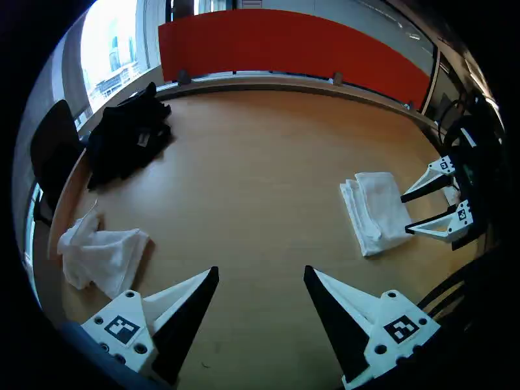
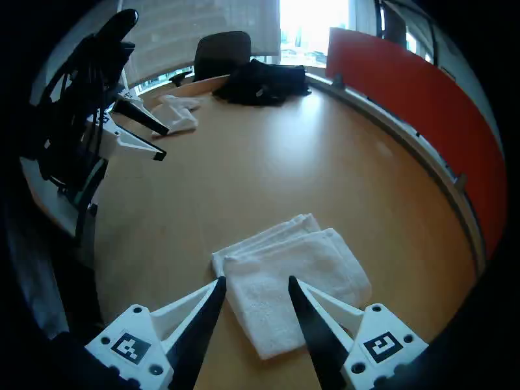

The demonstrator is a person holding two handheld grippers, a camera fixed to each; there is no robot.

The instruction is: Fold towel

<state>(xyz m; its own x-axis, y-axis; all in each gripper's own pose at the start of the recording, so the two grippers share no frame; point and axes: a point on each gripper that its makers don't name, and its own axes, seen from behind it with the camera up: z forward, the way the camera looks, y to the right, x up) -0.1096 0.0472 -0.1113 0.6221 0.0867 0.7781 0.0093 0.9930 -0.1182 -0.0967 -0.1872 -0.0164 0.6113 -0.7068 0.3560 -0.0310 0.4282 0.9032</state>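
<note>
A folded white towel (image 2: pixel 292 273) lies flat on the wooden table (image 2: pixel 273 169), just past the tips of my right gripper (image 2: pixel 257 281), which is open with nothing between its fingers. In the left gripper view the same folded towel (image 1: pixel 376 209) lies at the right, with the right gripper (image 1: pixel 406 213) open at its near edge. My left gripper (image 1: pixel 260 270) is open over bare table, well away from both towels. A crumpled white towel (image 1: pixel 97 255) lies at the table's left edge; in the right gripper view this crumpled towel (image 2: pixel 174 115) sits far back, beyond the left gripper (image 2: pixel 159 143).
A black bag or garment (image 1: pixel 128 133) lies on the far left part of the table, also the black bag (image 2: pixel 263 81) at the back. A dark chair (image 2: pixel 223 55) stands behind the table. An orange partition (image 1: pixel 292 49) runs along the far edge.
</note>
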